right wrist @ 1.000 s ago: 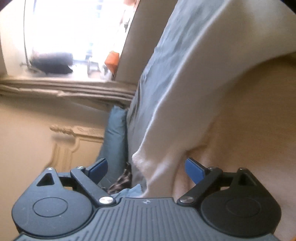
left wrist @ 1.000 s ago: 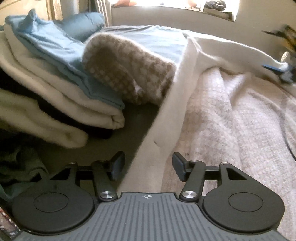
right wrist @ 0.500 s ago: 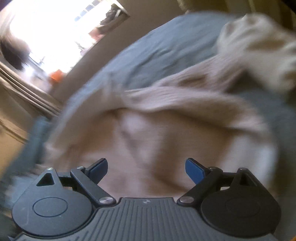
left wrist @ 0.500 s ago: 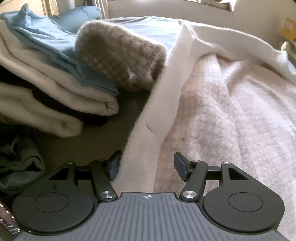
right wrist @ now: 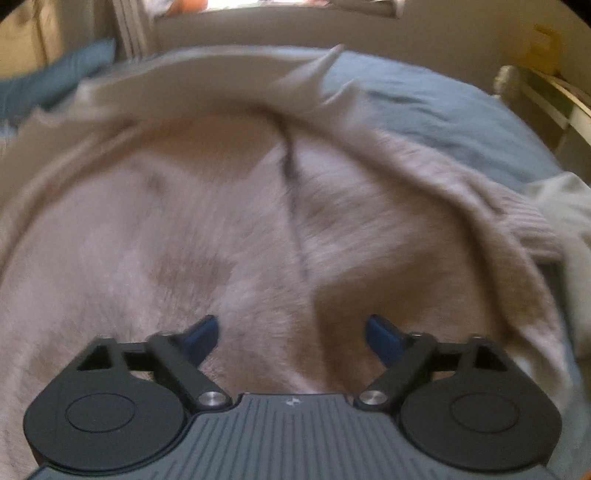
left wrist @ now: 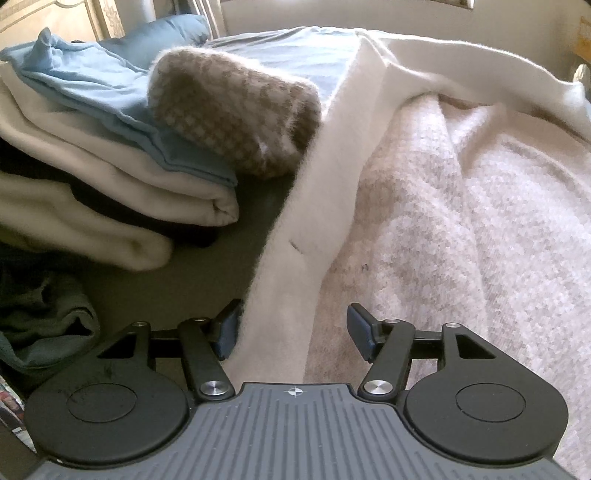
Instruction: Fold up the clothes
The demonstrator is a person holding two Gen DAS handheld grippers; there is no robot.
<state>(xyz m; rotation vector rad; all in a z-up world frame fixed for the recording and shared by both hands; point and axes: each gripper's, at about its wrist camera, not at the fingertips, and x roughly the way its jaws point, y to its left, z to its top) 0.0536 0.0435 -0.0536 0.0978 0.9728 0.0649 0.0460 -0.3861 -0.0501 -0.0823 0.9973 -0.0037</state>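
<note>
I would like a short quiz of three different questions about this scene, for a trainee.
1. True or false: the left gripper is shut on the white fuzzy edge band of the pale pink knit garment.
2. What lies on the folded light blue cloth: A) a brown checked fuzzy roll, B) a book?
3. Fill in: the right gripper is ____.

Key: 1 false; 2 A; 3 open.

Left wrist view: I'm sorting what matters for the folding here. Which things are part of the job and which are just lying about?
In the job:
- pale knit garment, spread on the bed
- its white edge band, between the open left gripper fingers
- right gripper, open above it

Lying about:
- stack of folded clothes
- checked fuzzy roll
- blue pillow
</note>
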